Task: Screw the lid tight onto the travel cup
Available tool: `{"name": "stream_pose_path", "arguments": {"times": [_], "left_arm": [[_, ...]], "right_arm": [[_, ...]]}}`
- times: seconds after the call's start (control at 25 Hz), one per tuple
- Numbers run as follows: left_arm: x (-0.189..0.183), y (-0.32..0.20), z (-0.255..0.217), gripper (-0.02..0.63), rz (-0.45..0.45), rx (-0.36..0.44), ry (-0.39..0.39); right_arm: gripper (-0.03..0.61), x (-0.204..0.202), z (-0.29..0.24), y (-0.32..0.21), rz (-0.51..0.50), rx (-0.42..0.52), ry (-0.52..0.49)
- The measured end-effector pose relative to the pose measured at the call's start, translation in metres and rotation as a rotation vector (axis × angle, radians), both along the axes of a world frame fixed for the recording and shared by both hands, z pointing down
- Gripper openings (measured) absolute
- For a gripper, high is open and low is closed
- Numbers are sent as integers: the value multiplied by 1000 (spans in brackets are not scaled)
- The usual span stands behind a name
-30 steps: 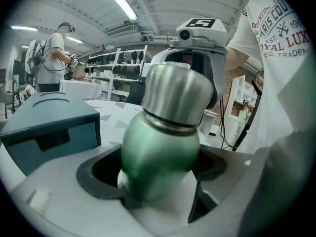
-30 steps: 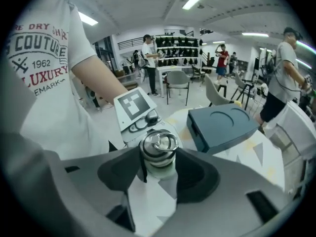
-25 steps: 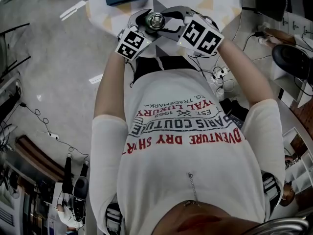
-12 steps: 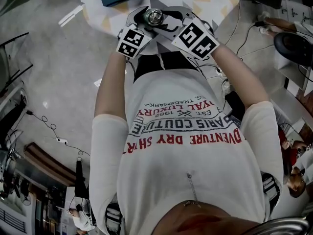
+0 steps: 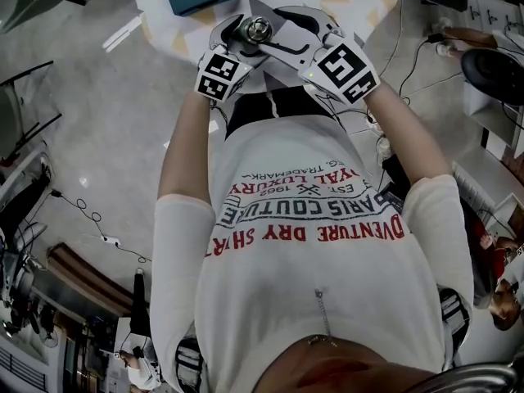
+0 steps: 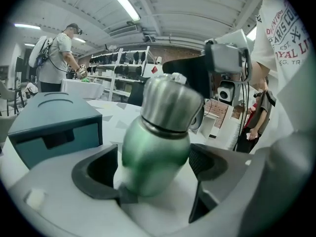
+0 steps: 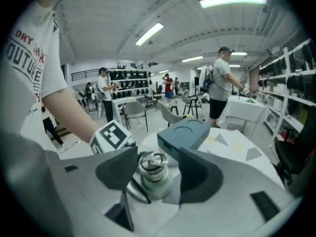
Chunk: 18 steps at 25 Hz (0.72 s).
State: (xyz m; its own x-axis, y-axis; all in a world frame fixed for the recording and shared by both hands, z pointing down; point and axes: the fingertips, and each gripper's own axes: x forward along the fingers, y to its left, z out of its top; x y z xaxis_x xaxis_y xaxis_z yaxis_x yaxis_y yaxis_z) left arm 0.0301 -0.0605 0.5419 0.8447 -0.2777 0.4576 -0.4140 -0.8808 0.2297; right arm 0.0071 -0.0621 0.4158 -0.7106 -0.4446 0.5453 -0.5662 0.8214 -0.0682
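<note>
Over the near edge of the patterned surface (image 7: 237, 149), with a teal box (image 6: 52, 117) lying further back on our left, we have the work between both hands. Our left tongs (image 6: 150, 164) are clenched low on the green body of the travel cup (image 6: 153, 152), holding it a little tilted; whether its base touches the surface we cannot tell.

On top of the cup sits the steel lid (image 6: 170, 100), already on the neck, with only a thin dark seam showing between lid and body. That tells us the threading is started and, by our reckoning, well along: the lid looks square to the body, not cocked. Whether it is truly tight no view can show us.

To the right, our right tongs (image 7: 157, 174) have just been opening and stand released, one pad on either side of the lid with a gap on both sides, touching nothing. We judge this to be either a pause between twists, to take a fresh bite, or the end of the turning. What is left, as we see it, is at most another clench on the lid and a final twist against the left-hand hold, then setting the cup down.
</note>
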Motion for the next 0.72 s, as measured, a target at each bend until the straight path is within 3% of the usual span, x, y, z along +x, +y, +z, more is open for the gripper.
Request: {"name": "stream_pose_path", "arguments": {"times": [0.08, 0.2, 0.24, 0.36, 0.6, 0.64, 0.72], "left_arm": [[-1, 4, -11, 435, -8, 15, 9], [-6, 14, -28, 436, -2, 46, 18], [-7, 17, -35, 435, 0, 65, 22], [-16, 18, -62, 434, -33, 134, 44], [-35, 9, -149, 430, -187, 273, 141], [-39, 5, -164, 416, -218, 298, 156], [-49, -5, -190, 234, -300, 351, 165]], "right_arm": [[235, 10, -12, -6, 65, 46, -28], [80, 27, -23, -15, 185, 93, -45], [60, 31, -25, -16, 212, 95, -50], [14, 38, -30, -16, 250, 101, -75], [11, 46, -61, -13, 307, 183, -148], [11, 48, -65, -13, 313, 199, -157], [11, 50, -75, -15, 321, 229, -170]]}}
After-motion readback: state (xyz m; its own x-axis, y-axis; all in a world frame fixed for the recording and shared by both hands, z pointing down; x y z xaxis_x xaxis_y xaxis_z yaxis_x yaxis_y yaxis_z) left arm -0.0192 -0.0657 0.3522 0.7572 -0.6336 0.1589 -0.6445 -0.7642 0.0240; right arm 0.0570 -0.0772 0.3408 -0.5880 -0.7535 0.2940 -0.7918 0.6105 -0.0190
